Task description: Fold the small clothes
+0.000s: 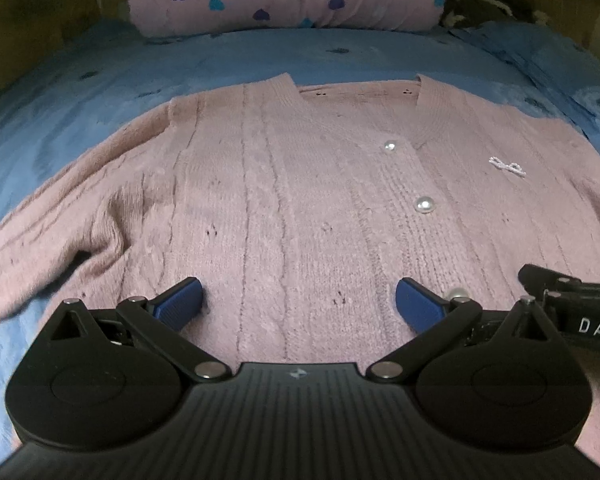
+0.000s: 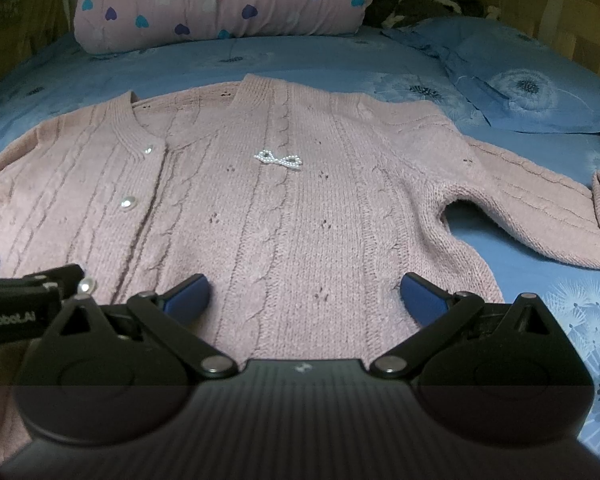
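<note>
A pink cable-knit cardigan (image 1: 300,184) (image 2: 284,208) lies flat, front up, on a blue bedsheet, with pearl buttons (image 1: 425,203) down its placket and a small beaded bow (image 2: 278,159) on the chest. Both sleeves spread sideways, the left sleeve (image 1: 40,248) in the left wrist view, the right sleeve (image 2: 540,208) in the right wrist view. My left gripper (image 1: 300,304) hangs open over the hem, blue fingers (image 1: 180,304) wide apart, nothing held. My right gripper (image 2: 304,300) is open too, over the hem's right half. Each gripper's edge shows in the other's view.
A rolled pink blanket (image 2: 220,4) with heart prints lies across the far end of the bed. A blue flowered pillow (image 2: 528,88) sits at the far right, with dark fabric (image 2: 424,4) behind it. Blue sheet (image 1: 180,60) surrounds the cardigan.
</note>
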`<state>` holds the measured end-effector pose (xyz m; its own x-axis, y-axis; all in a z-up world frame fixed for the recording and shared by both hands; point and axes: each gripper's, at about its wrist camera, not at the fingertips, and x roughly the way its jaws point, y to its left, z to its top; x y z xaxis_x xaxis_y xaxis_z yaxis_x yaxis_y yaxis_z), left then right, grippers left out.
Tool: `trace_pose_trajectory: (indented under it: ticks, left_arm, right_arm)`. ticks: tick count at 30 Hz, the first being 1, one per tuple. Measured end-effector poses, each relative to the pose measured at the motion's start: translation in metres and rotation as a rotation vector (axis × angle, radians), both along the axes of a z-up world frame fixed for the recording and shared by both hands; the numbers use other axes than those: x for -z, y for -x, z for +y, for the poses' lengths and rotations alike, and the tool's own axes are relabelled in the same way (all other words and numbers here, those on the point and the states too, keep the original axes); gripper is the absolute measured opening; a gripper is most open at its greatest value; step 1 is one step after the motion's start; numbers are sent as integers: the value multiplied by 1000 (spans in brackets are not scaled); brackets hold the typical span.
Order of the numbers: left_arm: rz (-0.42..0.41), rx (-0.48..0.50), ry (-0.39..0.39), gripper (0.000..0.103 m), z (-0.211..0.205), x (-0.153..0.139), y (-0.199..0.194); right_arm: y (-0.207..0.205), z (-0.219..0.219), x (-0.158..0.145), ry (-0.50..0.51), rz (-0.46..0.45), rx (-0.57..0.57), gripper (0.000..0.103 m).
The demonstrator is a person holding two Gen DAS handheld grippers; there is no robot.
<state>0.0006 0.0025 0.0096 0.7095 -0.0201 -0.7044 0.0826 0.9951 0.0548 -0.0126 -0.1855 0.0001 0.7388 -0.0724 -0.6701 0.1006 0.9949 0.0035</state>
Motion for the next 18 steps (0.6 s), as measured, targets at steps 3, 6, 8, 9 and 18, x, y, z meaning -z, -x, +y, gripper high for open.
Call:
trace_pose_trajectory:
  ticks: [3, 6, 8, 9, 18]
  left_arm:
    - [4, 27, -35, 103, -1, -8, -4]
    - [-29, 50, -49, 103, 0, -24, -11]
    - [-53, 51, -48, 103, 2, -37, -21]
    - [-58, 46, -48, 103, 3, -43, -27]
    - [-78, 36, -23, 103, 14, -83, -111]
  right_arm:
    - [-2, -2, -3, -8, 7, -14, 103]
    - [-6, -1, -10, 3, 10, -62, 103]
    - [-10, -1, -18, 7, -7, -89, 103]
    - [-12, -1, -24, 7, -21, -100, 103]
    - [-57, -18, -64, -36, -94, -182, 103]
